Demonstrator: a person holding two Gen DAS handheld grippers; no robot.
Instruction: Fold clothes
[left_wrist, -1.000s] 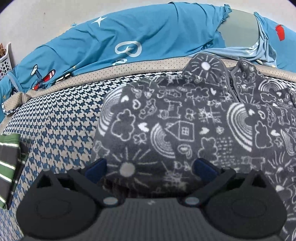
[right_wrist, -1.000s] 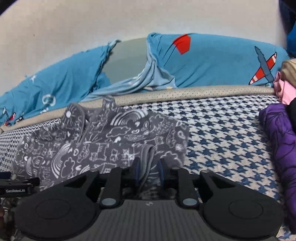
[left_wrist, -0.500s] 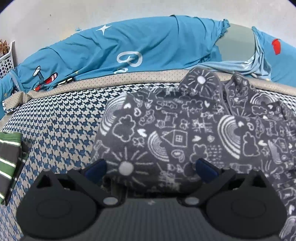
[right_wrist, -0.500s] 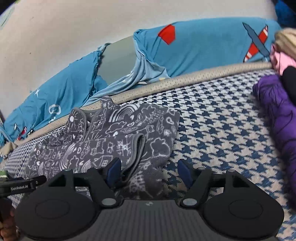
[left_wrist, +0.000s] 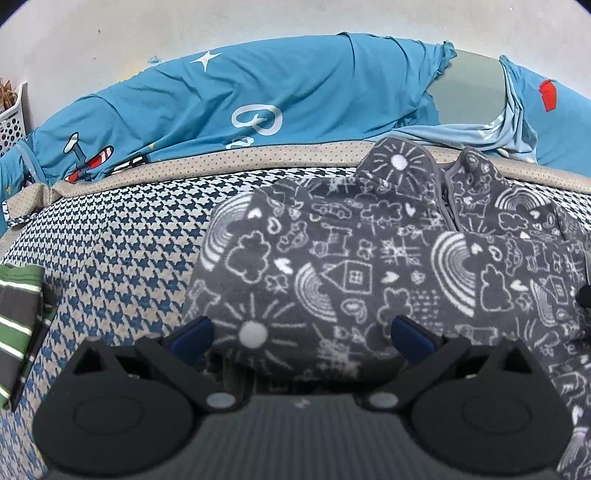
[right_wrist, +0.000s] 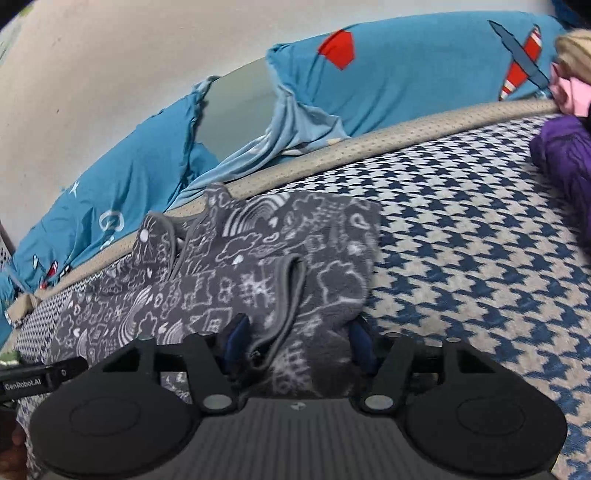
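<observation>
Grey fleece garment (left_wrist: 369, 266) with white doodle print (suns, clouds, rainbows, houses) lies on the houndstooth bedcover (left_wrist: 122, 258), right of centre in the left wrist view, its far edge up against the beige piping. Collar or hood flaps stand at the far edge. A grey-trimmed edge is folded over the body on the right side, visible in the right wrist view (right_wrist: 288, 291).

Left gripper (left_wrist: 301, 334): jaws wide apart, blue pads either side of the garment's near-left edge. Fabric lies between them, not pinched.

Right gripper (right_wrist: 297, 341): jaws apart, moderately wide, straddling the near-right bunch of the garment where the trimmed edge hangs. Fabric sits between the pads; no clamp seen.

The left gripper's side also shows at the left edge of the right wrist view, just beside the garment.

Surroundings: blue sheet (left_wrist: 258, 96) with star and aeroplane prints bunched along the far wall. Green-and-grey striped cloth (left_wrist: 18, 317) at the near left. Purple garment (right_wrist: 565, 162) and pink cloth (right_wrist: 570, 92) at the far right. White perforated basket (left_wrist: 13, 118) at the far left.
</observation>
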